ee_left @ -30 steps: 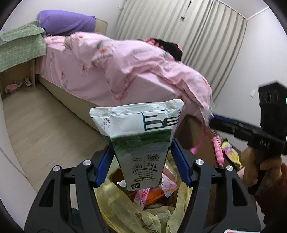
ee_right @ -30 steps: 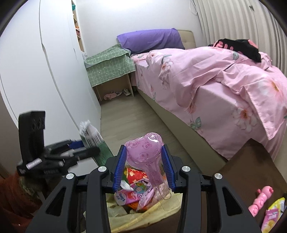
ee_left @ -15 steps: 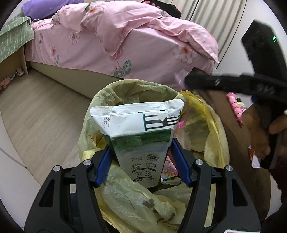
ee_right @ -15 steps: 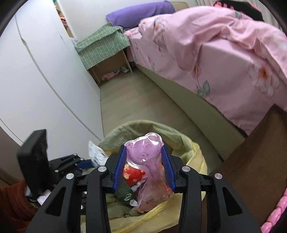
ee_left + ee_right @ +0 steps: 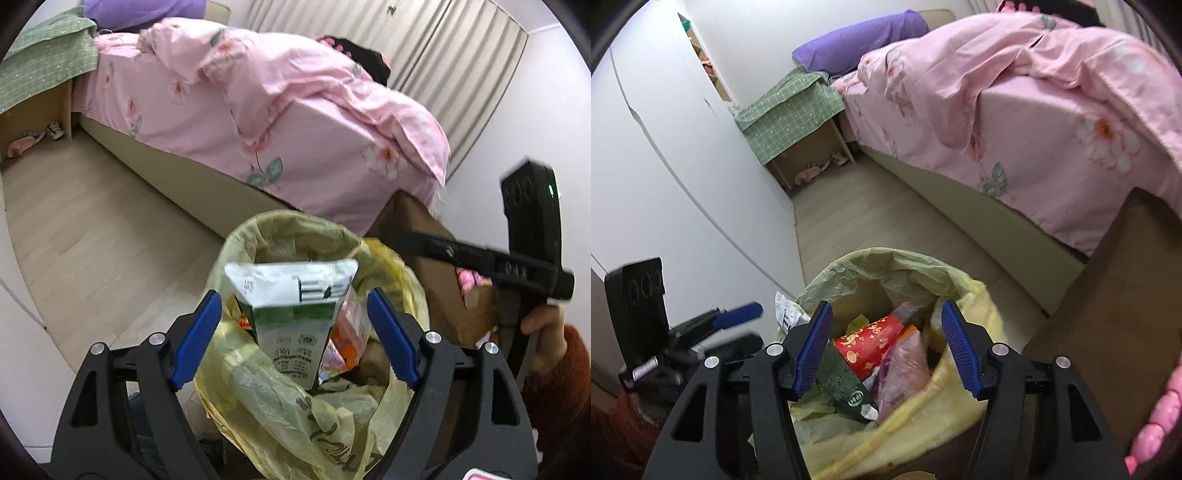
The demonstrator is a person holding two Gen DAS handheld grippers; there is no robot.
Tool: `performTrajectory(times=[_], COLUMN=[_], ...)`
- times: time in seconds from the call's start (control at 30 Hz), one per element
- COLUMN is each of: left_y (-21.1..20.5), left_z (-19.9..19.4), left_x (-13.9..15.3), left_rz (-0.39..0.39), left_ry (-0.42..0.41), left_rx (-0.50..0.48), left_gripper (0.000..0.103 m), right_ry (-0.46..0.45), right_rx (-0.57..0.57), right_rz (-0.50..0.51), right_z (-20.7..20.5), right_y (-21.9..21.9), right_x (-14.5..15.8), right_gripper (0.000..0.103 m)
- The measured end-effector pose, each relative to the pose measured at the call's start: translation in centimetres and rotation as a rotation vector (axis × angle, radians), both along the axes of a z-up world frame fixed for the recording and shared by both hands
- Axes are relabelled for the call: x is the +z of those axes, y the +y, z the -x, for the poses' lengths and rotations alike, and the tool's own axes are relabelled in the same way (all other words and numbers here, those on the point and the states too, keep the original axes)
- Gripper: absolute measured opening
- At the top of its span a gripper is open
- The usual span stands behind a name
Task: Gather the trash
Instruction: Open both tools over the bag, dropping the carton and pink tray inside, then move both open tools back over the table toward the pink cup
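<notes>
A bed (image 5: 258, 122) in pink floral covers fills the far side of the room. Near it stands a bin lined with a yellow bag (image 5: 280, 402). The left tool (image 5: 293, 332) hangs over the bag, its jaws opening, with a green-and-white carton (image 5: 291, 321) between them, clear of both blue pads. The right tool (image 5: 886, 349) is likewise opening above a pink wrapper (image 5: 905, 373) lying in the bag.
</notes>
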State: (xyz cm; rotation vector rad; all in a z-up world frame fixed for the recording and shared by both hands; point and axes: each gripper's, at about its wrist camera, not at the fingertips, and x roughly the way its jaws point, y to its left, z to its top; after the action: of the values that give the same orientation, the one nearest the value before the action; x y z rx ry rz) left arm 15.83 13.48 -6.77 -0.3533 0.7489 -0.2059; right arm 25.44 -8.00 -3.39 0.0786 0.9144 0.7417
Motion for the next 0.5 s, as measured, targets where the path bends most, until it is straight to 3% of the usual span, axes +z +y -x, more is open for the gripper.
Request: performTrajectory(times=[0.2,0.5], left_y=[-1.1,-8.3], left_z=[0.6,1.0], left_x=[2.2,4.8], left_rz=[-0.014,-0.119], left_ry=[-0.041,-0.089], left_rx=[0.000,-0.133], left_gripper=[0.077,0.077], right_ry=[-0.062,-0.184], right_rx=[-0.068,-0.207], right_rz=[0.005,0.071], right_z=[2.7,8.5], right_y=[-4.5,-14.3], right_x=[2.1,4.3], right_gripper=[0.058,0.059])
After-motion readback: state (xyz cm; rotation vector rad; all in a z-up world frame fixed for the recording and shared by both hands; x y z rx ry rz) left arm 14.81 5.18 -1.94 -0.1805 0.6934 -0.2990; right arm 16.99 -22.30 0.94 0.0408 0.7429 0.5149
